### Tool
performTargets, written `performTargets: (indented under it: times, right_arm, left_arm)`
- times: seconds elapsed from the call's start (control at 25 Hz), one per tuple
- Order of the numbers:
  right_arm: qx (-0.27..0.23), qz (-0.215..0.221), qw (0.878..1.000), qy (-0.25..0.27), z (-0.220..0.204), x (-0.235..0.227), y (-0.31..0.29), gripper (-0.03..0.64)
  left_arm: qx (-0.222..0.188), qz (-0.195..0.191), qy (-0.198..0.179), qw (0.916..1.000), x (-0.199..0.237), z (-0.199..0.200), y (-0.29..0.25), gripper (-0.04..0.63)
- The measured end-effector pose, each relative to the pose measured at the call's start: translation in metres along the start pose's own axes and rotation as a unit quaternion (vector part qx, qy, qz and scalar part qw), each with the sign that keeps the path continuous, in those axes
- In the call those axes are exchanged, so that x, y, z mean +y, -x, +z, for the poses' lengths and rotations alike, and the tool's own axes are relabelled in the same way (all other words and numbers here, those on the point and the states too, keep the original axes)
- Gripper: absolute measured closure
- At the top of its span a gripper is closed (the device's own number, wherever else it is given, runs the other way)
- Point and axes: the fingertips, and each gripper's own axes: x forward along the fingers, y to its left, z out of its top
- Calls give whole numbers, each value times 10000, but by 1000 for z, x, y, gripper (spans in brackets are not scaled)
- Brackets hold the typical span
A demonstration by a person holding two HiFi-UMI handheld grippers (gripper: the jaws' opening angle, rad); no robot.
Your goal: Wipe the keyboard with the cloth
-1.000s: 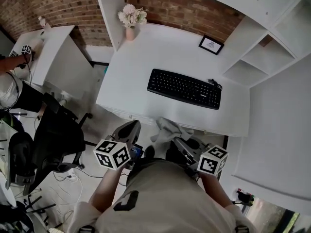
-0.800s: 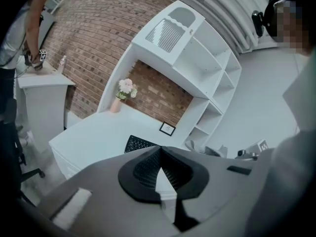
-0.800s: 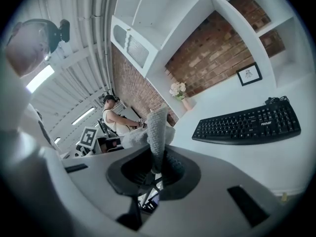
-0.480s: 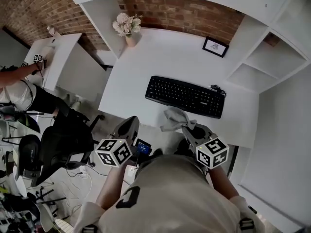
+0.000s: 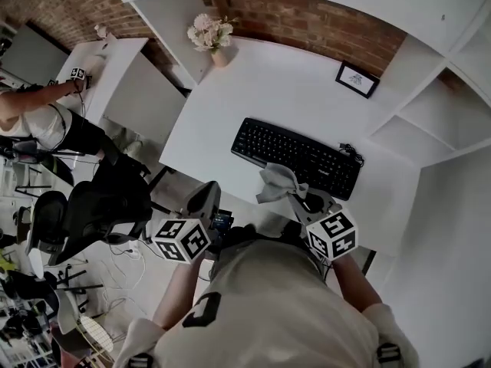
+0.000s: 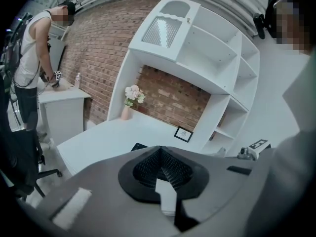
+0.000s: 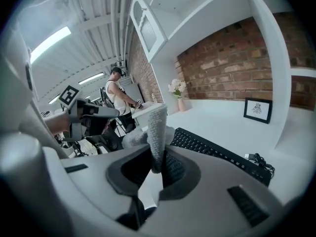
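Holding the cloth (image 5: 275,182), the right tool (image 5: 298,199) had its two jaws clamped on one fold of it. In the right gripper view the grey cloth (image 7: 157,127) stood up from between the ribbed pads of the right tool (image 7: 159,166). From the head view, the bunched cloth was over the near edge of the keyboard (image 5: 295,157), about at its middle; whether it touched the keys, I could not tell. The left tool (image 5: 203,202) was further left, off the near edge of the counter (image 5: 268,90) and well apart from the keyboard. In the left gripper view the jaws of the left tool (image 6: 160,169) were together, with nothing between them.

The only container was one small vase (image 5: 219,57) at the far left corner of the counter, and it held one bunch of pale flowers (image 5: 209,31). The counter carried also one black keyboard, with one cable (image 5: 349,150) at its right end, and one framed picture (image 5: 357,78) on the far side, to the right. I counted one cloth and two tools. At the far left, one other person (image 5: 38,121) stood at a second white desk (image 5: 100,67), with one black office chair (image 5: 107,202) near.
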Motion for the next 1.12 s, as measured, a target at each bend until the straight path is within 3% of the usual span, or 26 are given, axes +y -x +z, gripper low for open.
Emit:
performTargets:
  times: [0.24, 0.44, 0.6, 0.8, 1.12]
  right_arm:
    - [-88, 172, 9998, -67, 21, 4, -40, 592]
    - [26, -84, 9999, -143, 32, 16, -95, 592]
    - [529, -570, 9966, 262, 32, 13, -141, 592]
    - [1260, -1041, 9832, 812, 22, -2, -188, 592]
    - [1710, -1258, 9725, 961, 7, -8, -248, 592]
  left_arm:
    - [-35, 6, -45, 10000, 26, 15, -8, 592]
    - [103, -217, -145, 9996, 74, 27, -16, 592]
    - [199, -333, -232, 9990, 118, 42, -25, 592]
    - [342, -495, -63, 9982, 162, 42, -31, 592]
    - [579, -736, 15, 9956, 196, 30, -26, 592]
